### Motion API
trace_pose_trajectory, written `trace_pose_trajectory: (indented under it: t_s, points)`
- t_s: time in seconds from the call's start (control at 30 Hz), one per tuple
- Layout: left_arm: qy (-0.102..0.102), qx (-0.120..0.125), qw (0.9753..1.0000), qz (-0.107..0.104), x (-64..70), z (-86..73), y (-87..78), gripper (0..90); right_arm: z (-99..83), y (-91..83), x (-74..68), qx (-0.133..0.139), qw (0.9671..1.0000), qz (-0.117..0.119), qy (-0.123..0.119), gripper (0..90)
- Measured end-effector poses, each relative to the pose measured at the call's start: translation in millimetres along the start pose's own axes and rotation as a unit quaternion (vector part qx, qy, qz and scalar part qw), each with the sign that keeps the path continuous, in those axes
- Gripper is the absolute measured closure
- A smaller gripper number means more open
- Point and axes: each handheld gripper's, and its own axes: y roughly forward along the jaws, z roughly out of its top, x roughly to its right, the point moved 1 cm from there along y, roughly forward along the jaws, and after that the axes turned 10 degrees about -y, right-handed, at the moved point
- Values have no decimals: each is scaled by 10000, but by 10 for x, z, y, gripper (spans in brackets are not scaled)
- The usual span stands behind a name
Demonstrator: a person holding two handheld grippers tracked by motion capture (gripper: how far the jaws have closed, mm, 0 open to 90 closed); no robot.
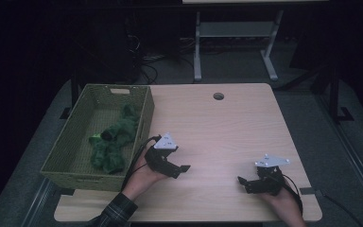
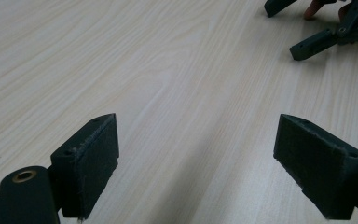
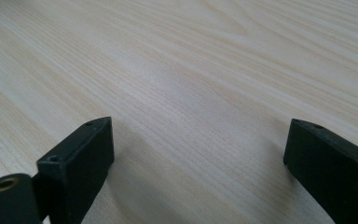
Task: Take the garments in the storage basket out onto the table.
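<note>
Light wood bench [image 1: 227, 127], bare across the middle. Green woven basket [image 1: 78, 142] on its left edge, green cloth [image 1: 113, 142] bunched inside. Left hand-held gripper [image 1: 182, 169] just right of the basket, jaws spread wide, nothing held. Right hand-held gripper [image 1: 244, 184] near the front right, also wide open and empty.

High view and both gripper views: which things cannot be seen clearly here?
- Green cloth in the basket, high view: dim and small, so what it is stays unclear.
- Basket floor: partly covered by the cloth.
- Right hand-held gripper, left gripper view: cut off by the top edge.
- Person's forearms, high view: cut off at the bottom edge.
</note>
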Motion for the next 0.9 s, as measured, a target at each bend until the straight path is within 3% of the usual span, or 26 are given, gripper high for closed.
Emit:
trace_pose_trajectory:
  t_s: [0.43,0.9]
  points:
    - [39,91,9999,-88,28,164,-137,135,0,0,0,1,10000,1,2,83]
    - [74,246,9997,-2,-37,371,-336,135,0,1,0,5,10000,-2,-3,83]
